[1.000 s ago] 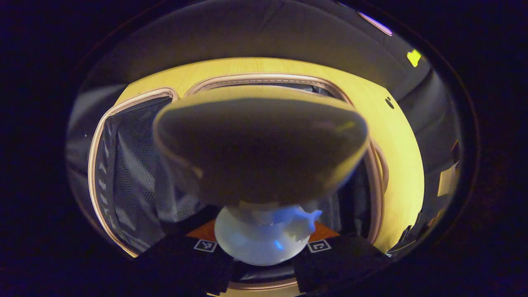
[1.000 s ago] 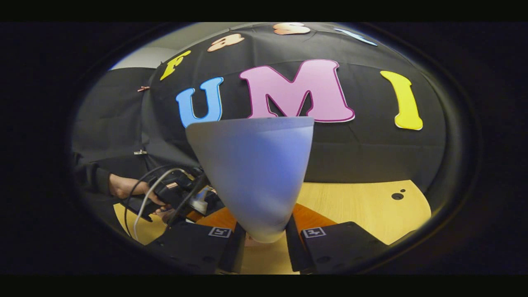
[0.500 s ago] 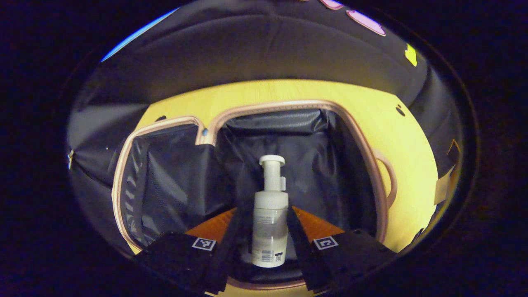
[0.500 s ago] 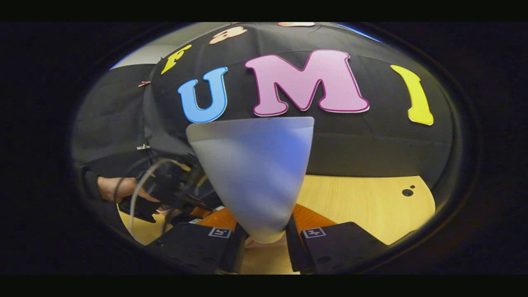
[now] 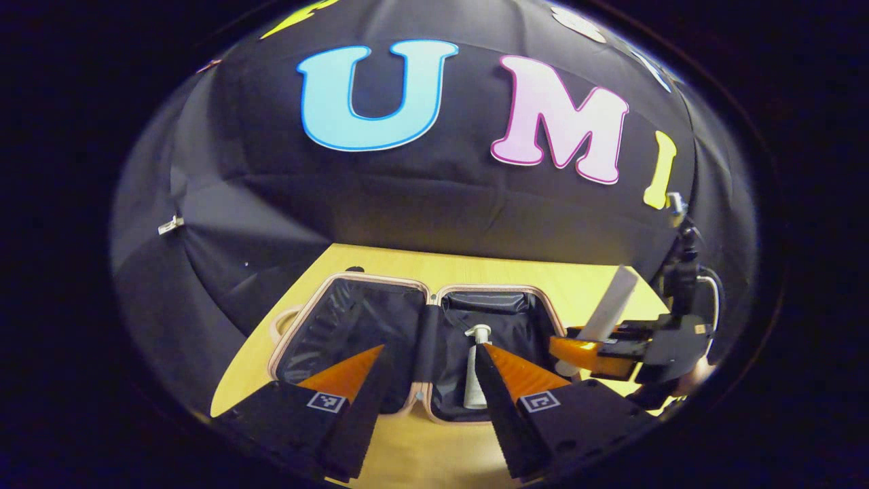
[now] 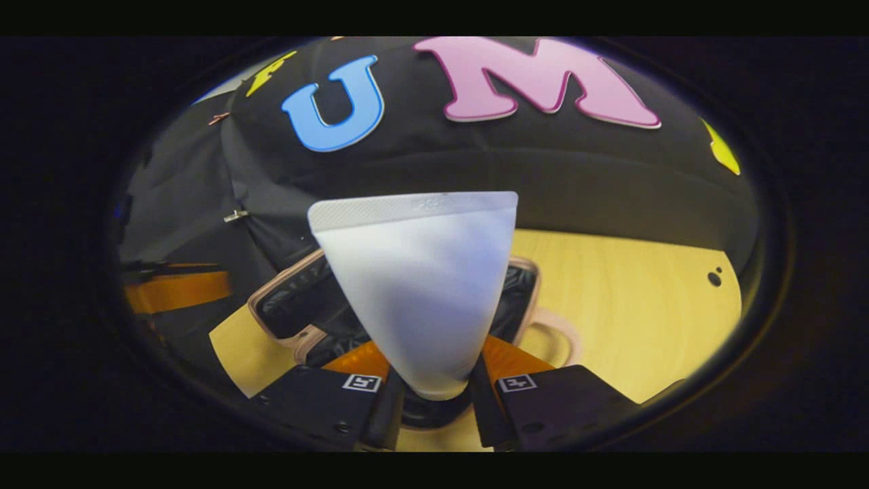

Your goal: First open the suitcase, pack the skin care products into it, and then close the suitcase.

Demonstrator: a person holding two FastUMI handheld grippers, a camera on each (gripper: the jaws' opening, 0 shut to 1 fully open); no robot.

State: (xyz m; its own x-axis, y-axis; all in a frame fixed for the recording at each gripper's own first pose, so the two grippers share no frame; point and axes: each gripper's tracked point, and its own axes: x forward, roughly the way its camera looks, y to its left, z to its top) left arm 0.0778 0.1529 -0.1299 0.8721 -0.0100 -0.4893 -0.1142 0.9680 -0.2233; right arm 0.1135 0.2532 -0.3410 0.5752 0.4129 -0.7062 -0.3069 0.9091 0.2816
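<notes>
Left hand-held gripper (image 5: pixel 428 397) is spread wide, empty, above the open suitcase (image 5: pixel 353 326); bottle (image 5: pixel 475 367) lies inside, ahead. Right hand-held gripper (image 6: pixel 429 401) clamps a white tube (image 6: pixel 417 285) over the worktop (image 6: pixel 624 292).

Open suitcase (image 5: pixel 353 319) left half free; pump bottle (image 5: pixel 474 370) occupies right half.

Suitcase (image 5: pixel 353 319) open flat on table; pump bottle (image 5: pixel 474 370) inside; white tube (image 6: pixel 417 292) held upright.
</notes>
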